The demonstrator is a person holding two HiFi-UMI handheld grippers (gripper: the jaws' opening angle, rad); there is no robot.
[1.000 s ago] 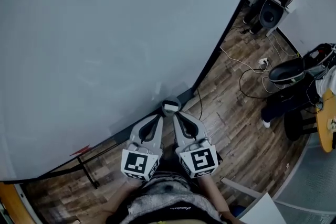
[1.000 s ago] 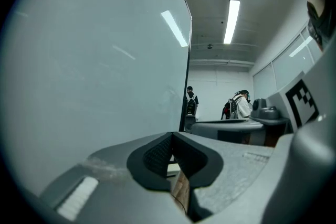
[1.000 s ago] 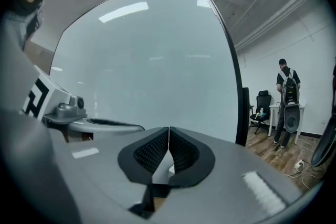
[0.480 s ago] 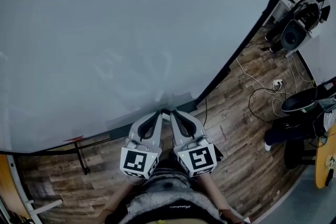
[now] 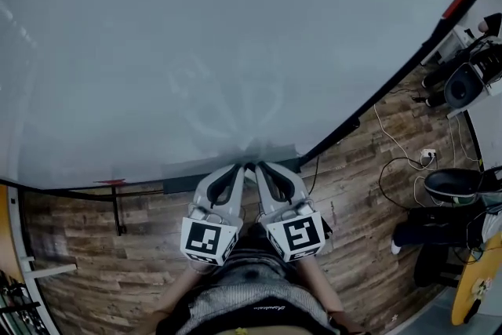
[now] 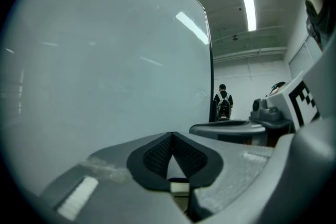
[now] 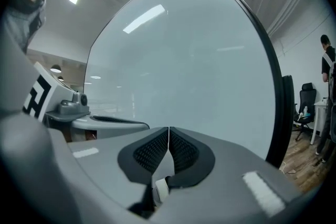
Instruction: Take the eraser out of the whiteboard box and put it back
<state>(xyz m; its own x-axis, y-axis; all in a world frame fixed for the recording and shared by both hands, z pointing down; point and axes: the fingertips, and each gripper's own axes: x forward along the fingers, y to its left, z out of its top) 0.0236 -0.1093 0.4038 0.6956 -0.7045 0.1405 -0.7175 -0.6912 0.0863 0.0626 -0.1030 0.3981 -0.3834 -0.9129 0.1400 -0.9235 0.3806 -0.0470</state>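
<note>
Though unclear overhead, left tongs (image 6: 170,135), right tongs (image 7: 168,129) shut

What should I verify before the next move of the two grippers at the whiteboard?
1. Left gripper empty: ok, jaws together, nothing between.
2. Right gripper empty: ok, jaws together too.
3. Jaws open for a grasp: not ok, both are shut.
4. Eraser and box located: cannot tell, no view shows them clearly.
5. Whiteboard straight ahead of both grippers: ok.
6. Person clear of the grippers: ok, small in the background past the board's edge.
</note>
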